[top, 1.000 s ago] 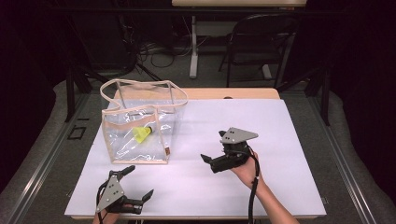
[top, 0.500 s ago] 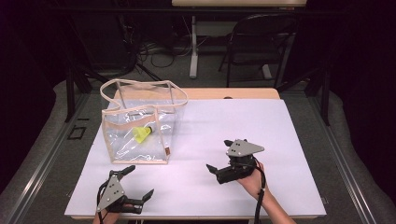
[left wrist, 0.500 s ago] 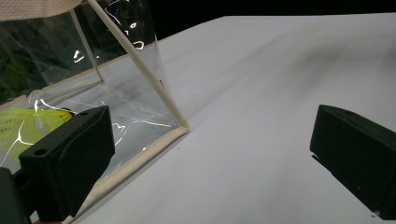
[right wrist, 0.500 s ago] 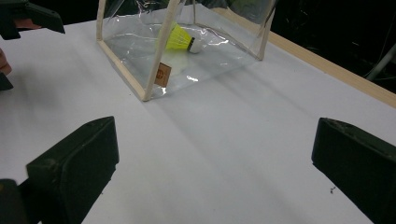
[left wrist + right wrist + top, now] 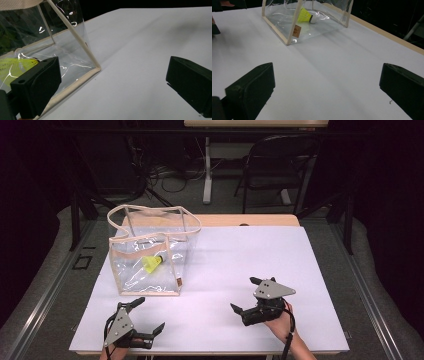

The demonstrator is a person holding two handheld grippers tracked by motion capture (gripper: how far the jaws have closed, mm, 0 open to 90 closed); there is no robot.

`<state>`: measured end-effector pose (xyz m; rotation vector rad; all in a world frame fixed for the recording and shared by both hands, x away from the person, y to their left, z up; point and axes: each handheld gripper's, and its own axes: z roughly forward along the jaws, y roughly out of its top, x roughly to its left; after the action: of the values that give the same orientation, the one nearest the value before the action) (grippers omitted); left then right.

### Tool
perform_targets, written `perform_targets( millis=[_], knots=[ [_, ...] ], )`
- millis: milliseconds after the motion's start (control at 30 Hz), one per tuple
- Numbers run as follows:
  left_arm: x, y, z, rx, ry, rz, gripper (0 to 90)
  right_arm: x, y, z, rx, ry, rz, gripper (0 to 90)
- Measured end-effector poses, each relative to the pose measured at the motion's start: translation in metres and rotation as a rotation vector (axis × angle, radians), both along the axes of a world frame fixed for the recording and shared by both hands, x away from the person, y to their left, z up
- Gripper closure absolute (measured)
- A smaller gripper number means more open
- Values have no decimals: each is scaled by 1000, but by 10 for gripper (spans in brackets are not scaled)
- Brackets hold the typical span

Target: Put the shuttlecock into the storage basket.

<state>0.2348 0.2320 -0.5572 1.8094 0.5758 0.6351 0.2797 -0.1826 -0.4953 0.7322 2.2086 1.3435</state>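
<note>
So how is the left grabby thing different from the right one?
The left hand-held gripper sits at the table's near edge, close to the clear plastic bag; the right hand-held gripper is farther from the bag. The left points right, the right points left. Both are black, open and empty.

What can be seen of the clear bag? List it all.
The clear bag is a see-through plastic box shape with cream fabric edging and a looping cream handle on its open top. It stands upright on the white table, at its left rear. A small tan tag sits on one corner seam. A yellow shuttlecock lies inside. Neither tongs touch it.
</note>
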Motion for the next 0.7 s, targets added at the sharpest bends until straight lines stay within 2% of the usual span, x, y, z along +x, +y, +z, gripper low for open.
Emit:
perform_targets(
  millis=[267,300,400,700],
  knots=[
    [0,-1,0,1,1,0,0,-12,-15,-9,5,-29,-2,0],
    [0,-1,0,1,1,0,0,-15,-18,-11,19,-43,5,0],
    [0,-1,0,1,2,0,0,-20,-20,-14,5,-67,7,0],
    [0,0,-1,1,3,-1,0,-32,-27,-23,3,-88,9,0]
  ],
)
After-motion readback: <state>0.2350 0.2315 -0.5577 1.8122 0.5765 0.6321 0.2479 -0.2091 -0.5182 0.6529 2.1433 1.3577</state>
